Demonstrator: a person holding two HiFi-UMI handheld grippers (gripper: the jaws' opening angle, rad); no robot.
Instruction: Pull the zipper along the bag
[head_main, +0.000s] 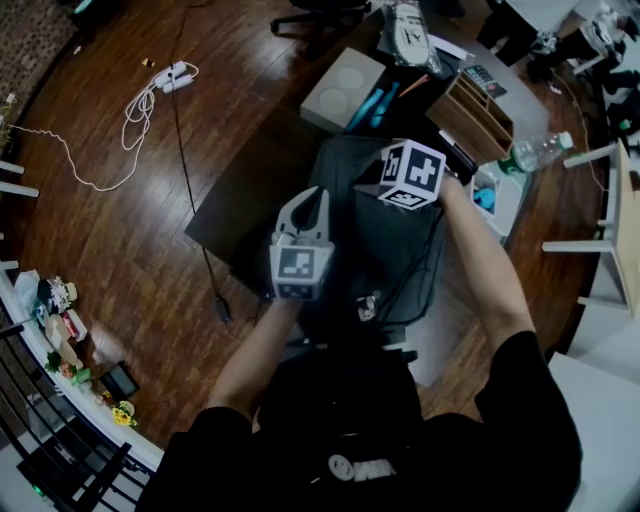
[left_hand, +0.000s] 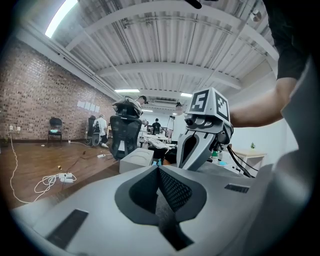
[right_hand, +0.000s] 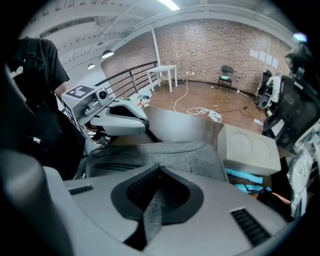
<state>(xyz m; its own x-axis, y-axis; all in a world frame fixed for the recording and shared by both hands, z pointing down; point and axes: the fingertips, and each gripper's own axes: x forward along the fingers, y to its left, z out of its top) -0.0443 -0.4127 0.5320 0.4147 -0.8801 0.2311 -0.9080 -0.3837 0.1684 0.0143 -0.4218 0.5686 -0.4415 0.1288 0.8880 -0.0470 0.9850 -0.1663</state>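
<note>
A dark grey felt bag lies on the dark table in front of me. My right gripper is shut on a fold of the bag's grey fabric; its marker cube stands over the bag's far end. In the right gripper view a dark zipper line runs along the bag. My left gripper is at the bag's left edge, and its jaws meet on a strip of dark fabric. I cannot make out the zipper's pull.
A pale box, a wooden organiser and a water bottle stand beyond the bag. Black cables lie across the bag's near right part. A white cord and power strip lie on the wood floor.
</note>
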